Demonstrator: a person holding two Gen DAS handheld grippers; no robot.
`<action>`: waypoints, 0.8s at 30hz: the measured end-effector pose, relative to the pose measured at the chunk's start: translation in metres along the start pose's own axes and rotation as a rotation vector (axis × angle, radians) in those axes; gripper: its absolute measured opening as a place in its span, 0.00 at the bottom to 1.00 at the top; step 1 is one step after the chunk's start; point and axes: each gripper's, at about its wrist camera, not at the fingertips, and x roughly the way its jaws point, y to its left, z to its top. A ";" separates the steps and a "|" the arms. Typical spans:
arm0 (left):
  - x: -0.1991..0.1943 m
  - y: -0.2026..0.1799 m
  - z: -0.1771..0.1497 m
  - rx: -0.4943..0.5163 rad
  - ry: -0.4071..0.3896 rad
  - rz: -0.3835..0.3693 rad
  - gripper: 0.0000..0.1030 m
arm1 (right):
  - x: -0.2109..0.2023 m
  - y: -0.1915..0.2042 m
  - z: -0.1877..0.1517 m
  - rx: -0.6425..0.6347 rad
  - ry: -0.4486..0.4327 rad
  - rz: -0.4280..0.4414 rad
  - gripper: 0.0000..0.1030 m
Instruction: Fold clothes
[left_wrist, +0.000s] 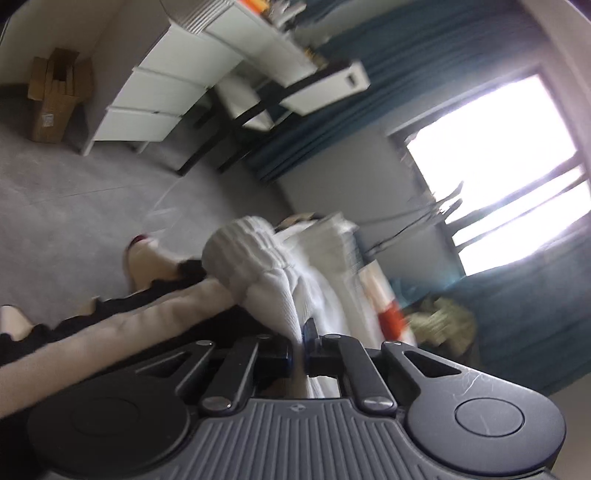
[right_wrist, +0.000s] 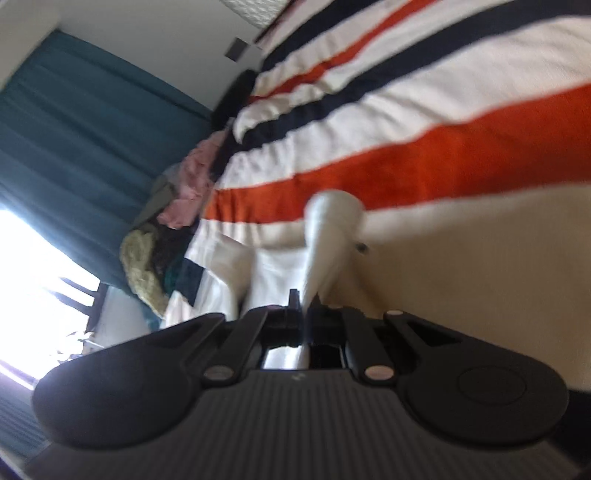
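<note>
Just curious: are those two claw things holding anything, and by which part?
Yes. The left gripper and the right gripper each pinch a bunched fold of white garment; which part is unclear.

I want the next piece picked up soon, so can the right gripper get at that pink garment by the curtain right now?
Probably not yet. The right gripper is shut on the white garment, so it isn't free, and the pink garment lies well beyond it across the striped bedspread.

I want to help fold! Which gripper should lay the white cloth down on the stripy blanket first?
Probably the right gripper: it pinches the white cloth just above the striped blanket. The left gripper holds its cloth out over the floor.
</note>
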 end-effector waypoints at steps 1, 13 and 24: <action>0.002 -0.008 0.004 0.004 -0.013 -0.009 0.05 | -0.001 0.006 0.005 -0.007 0.001 0.015 0.05; 0.151 -0.151 0.046 0.145 -0.088 0.038 0.05 | 0.117 0.192 0.034 -0.340 -0.105 0.042 0.05; 0.412 -0.206 0.010 0.368 -0.019 0.223 0.06 | 0.335 0.232 -0.008 -0.613 -0.117 -0.196 0.05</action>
